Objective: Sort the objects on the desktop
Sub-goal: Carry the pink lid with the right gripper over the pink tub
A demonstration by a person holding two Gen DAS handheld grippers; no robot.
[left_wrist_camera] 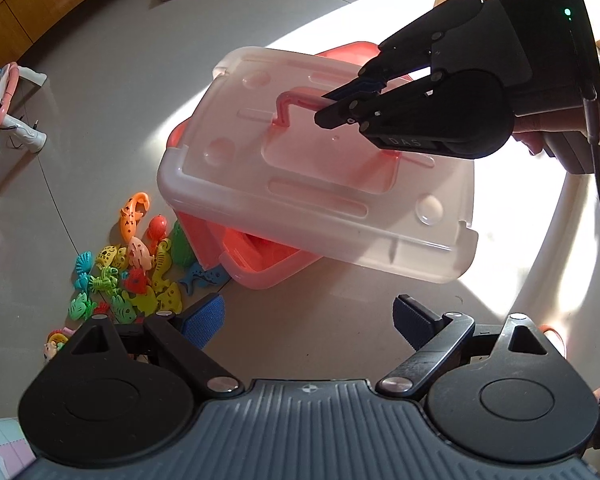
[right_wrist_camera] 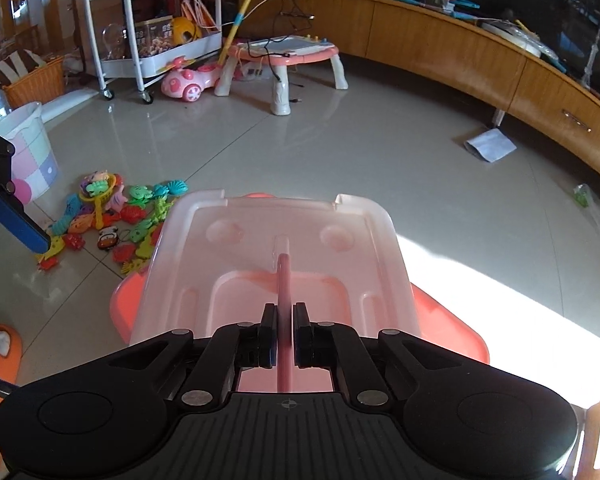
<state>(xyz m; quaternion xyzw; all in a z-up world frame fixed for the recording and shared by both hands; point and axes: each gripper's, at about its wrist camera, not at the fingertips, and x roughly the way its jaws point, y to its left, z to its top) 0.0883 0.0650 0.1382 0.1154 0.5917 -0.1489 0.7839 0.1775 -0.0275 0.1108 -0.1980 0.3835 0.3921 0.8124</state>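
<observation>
Clamping the lid's handle (right_wrist_camera: pixel 284 280), the right gripper (right_wrist_camera: pixel 285 334) carries it over the bin (left_wrist_camera: pixel 260 264); left gripper (left_wrist_camera: pixel 308 320) apart beside toys (left_wrist_camera: pixel 132 268).

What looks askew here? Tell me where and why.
The translucent lid sits crooked and tilted over the pink bin, lifted by its handle in the right gripper. Toy fish lie scattered on the floor beside it.
</observation>
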